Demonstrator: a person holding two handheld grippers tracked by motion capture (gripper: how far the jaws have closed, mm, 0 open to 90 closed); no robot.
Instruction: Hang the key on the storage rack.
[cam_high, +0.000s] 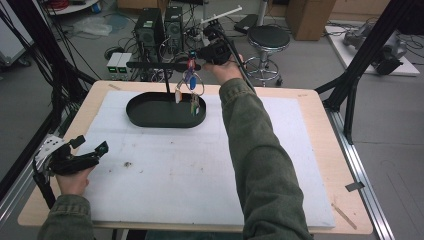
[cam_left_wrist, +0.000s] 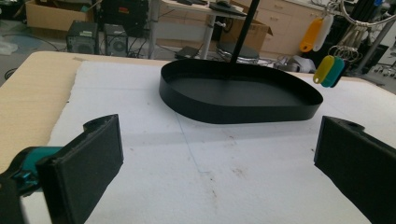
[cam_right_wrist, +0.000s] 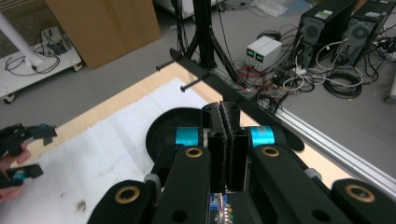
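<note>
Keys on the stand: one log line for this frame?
right tool: shut on keys | keys: above tray by bar | left tool: open, idle

— What is standing on the floor beyond the far edge?
— A round stool (cam_high: 269, 37) is sitting at the right, two computer towers (cam_high: 149, 27) are standing left of it, and two pale power supplies (cam_high: 119, 62) are resting nearer the table (cam_high: 336, 150).
— And at the right edge?
— A grey tape scrap (cam_high: 354, 186) is lying on bare wood, with a thin wooden stick (cam_high: 344, 216) nearer.
</note>
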